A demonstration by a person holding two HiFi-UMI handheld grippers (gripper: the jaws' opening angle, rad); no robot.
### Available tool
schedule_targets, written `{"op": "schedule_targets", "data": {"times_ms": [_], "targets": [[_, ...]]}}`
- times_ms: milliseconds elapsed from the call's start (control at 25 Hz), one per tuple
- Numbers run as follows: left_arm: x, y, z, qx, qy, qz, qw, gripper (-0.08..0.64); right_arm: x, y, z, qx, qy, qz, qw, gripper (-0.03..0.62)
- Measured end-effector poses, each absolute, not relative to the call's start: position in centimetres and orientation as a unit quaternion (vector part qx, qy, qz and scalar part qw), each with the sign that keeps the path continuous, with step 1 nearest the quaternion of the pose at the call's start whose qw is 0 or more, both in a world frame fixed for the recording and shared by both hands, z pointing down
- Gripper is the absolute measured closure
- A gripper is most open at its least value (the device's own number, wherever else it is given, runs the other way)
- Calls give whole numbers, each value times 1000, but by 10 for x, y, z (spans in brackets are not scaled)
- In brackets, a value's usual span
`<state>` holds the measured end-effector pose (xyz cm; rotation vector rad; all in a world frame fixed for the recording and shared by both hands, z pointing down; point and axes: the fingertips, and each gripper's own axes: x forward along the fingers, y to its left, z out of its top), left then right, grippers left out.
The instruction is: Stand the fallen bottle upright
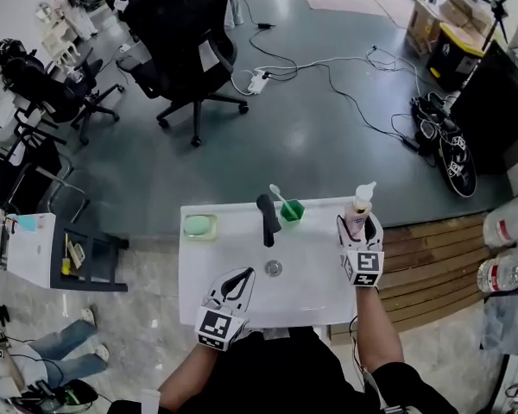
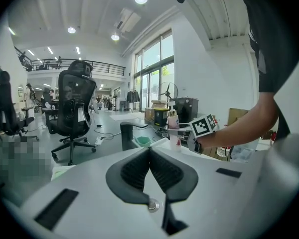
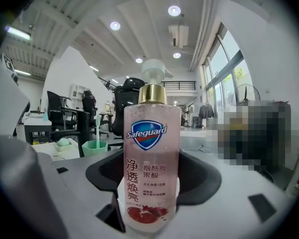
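A clear pink pump bottle of hand soap (image 1: pixel 359 210) stands upright at the right rear corner of the white washbasin (image 1: pixel 315 296). My right gripper (image 1: pixel 356 228) is shut on its lower body. The right gripper view shows the bottle (image 3: pixel 150 133) upright between the two black pads, label facing the camera. The left gripper view shows the same bottle (image 2: pixel 174 133) small, beside the right gripper (image 2: pixel 182 132). My left gripper (image 1: pixel 239 279) hovers over the basin's front left. Its jaws (image 2: pixel 149 151) are shut with nothing between them.
A black faucet (image 1: pixel 268 218) stands at the basin's back middle, above the drain (image 1: pixel 274 268). A green cup with a toothbrush (image 1: pixel 292 210) is right of the faucet, a soap dish (image 1: pixel 199 226) left of it. Wooden steps (image 1: pixel 432 257) and water bottles (image 1: pixel 501 270) lie to the right.
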<state>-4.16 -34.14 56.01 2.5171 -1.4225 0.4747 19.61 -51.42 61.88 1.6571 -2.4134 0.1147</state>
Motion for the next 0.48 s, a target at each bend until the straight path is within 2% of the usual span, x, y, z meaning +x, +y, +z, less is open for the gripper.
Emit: {"op": "schedule_targets", "data": {"times_ms": [480], "targets": [[-39,-334,571,854,-480,157,120,543,206,-488,622,550,-824,38,130,265]]}}
